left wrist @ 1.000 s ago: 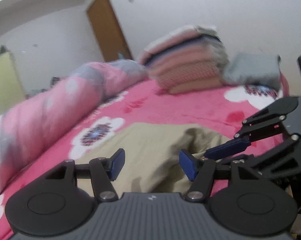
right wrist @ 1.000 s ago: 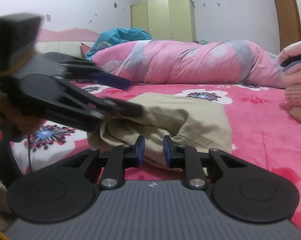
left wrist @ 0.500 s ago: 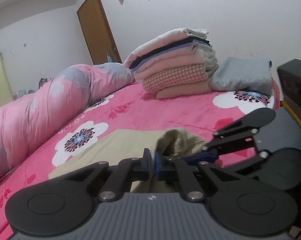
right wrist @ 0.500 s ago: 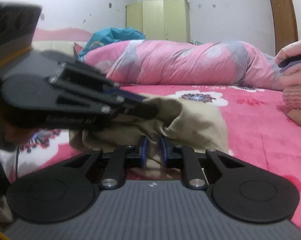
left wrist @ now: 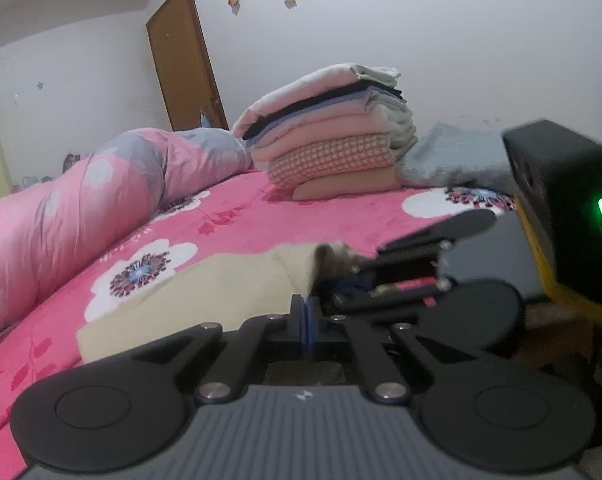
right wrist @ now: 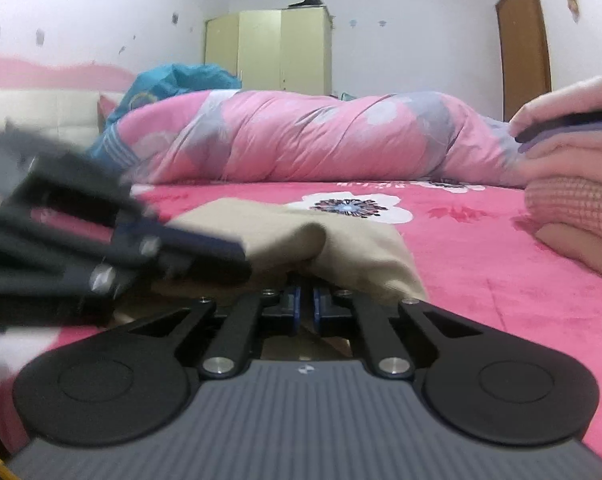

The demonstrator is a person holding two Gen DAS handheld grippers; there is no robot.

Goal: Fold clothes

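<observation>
A beige garment (left wrist: 205, 292) lies on the pink flowered bed (left wrist: 261, 220), its near edge bunched into a raised fold (right wrist: 341, 240). My left gripper (left wrist: 305, 320) is shut, pads pressed together at that near edge; from the right wrist it shows as a blurred black shape (right wrist: 221, 248) with its tips against the cloth. Beside it, my right gripper (right wrist: 306, 307) is closing to a thin slit on the same edge, with the cloth draped over its tips. In the left wrist view the right gripper (left wrist: 341, 276) reaches in from the right, tips at the fold.
A stack of folded clothes (left wrist: 333, 136) and a grey folded item (left wrist: 453, 156) sit at the far side of the bed. A rolled pink quilt (right wrist: 301, 136) runs along the back, with a blue bag (right wrist: 173, 80) beyond it. A yellow wardrobe (right wrist: 269, 52) and a brown door (left wrist: 181, 56) stand by the walls.
The left jaws went from wide open to shut at the garment's edge. The right jaws narrowed to a slit. The garment's near edge has bunched up between the two grippers.
</observation>
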